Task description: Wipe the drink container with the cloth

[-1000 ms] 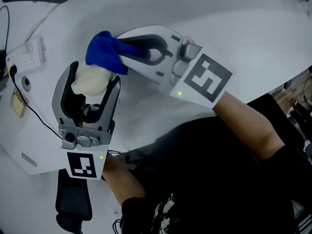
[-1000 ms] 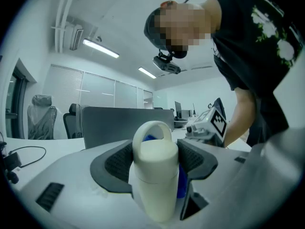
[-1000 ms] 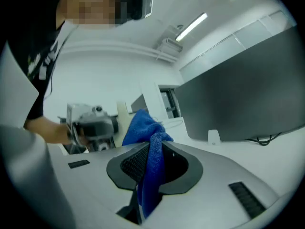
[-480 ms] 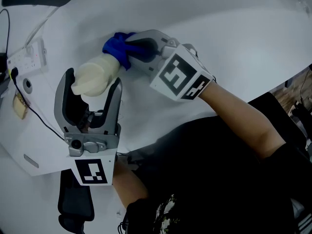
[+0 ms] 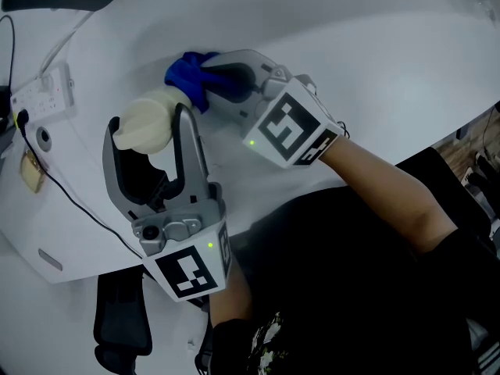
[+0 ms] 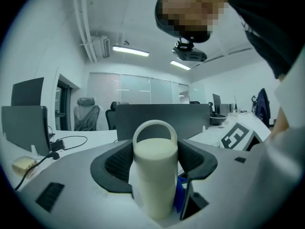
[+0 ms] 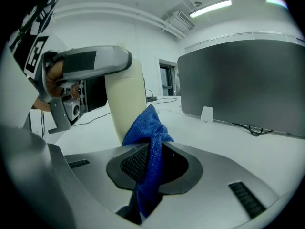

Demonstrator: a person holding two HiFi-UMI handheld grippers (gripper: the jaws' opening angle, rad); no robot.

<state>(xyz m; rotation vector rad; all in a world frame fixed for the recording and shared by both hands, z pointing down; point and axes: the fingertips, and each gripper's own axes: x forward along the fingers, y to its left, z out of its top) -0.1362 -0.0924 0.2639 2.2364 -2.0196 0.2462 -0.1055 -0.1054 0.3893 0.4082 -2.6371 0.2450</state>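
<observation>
The drink container (image 5: 146, 123) is a cream bottle with a loop handle on its lid (image 6: 152, 128). My left gripper (image 5: 148, 120) is shut on it and holds it above the white table (image 5: 375, 61). In the left gripper view the bottle (image 6: 153, 175) fills the space between the jaws. My right gripper (image 5: 205, 78) is shut on a bunched blue cloth (image 5: 187, 75). The cloth (image 7: 148, 147) touches the bottle (image 7: 127, 104) low on its side. A bit of the cloth (image 6: 179, 200) shows behind the bottle in the left gripper view.
A power strip (image 5: 41, 92) and a black cable (image 5: 55, 186) lie at the table's left end. An office chair (image 5: 117, 326) stands below the table's edge. A dark monitor (image 7: 243, 80) stands on the table to the right of my right gripper.
The right gripper drew the blue cloth off the bottle's top to its side. The left gripper's body swung right, and the bottle stayed between its jaws.
</observation>
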